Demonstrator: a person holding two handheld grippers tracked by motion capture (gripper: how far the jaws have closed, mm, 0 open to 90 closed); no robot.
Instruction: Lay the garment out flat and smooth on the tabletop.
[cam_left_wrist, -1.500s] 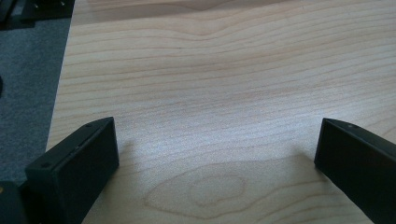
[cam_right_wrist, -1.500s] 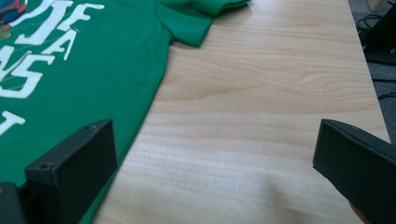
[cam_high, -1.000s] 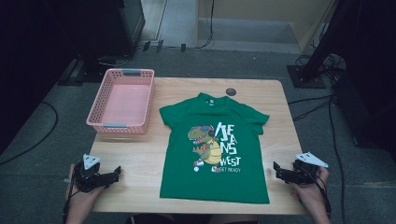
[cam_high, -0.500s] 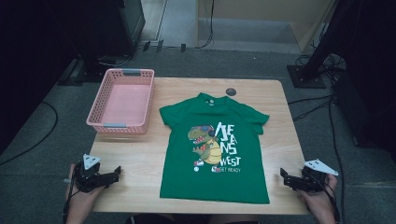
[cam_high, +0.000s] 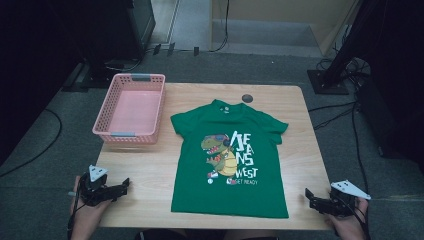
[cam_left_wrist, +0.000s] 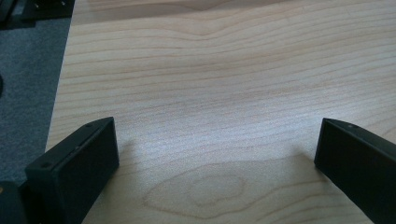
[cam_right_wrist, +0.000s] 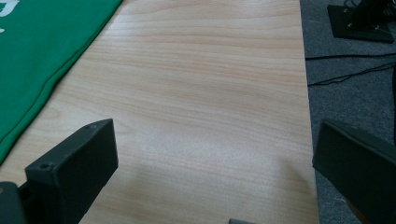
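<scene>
A green T-shirt (cam_high: 230, 155) with a dinosaur print lies flat and face up in the middle of the wooden table (cam_high: 145, 170). Its hem edge also crosses the top left of the right gripper view as green cloth (cam_right_wrist: 42, 51). My left gripper (cam_high: 123, 186) rests at the table's front left corner, jaws wide apart over bare wood (cam_left_wrist: 210, 130). My right gripper (cam_high: 310, 197) sits at the front right corner, open too, to the right of the shirt's hem and apart from it.
A pink plastic basket (cam_high: 131, 107) stands at the table's back left. A small dark round disc (cam_high: 246, 98) lies near the back edge, beyond the shirt's collar. Grey carpet, cables and black stands surround the table.
My right gripper has drawn back toward the table's front right corner, a little farther from the shirt. The left gripper has stayed put.
</scene>
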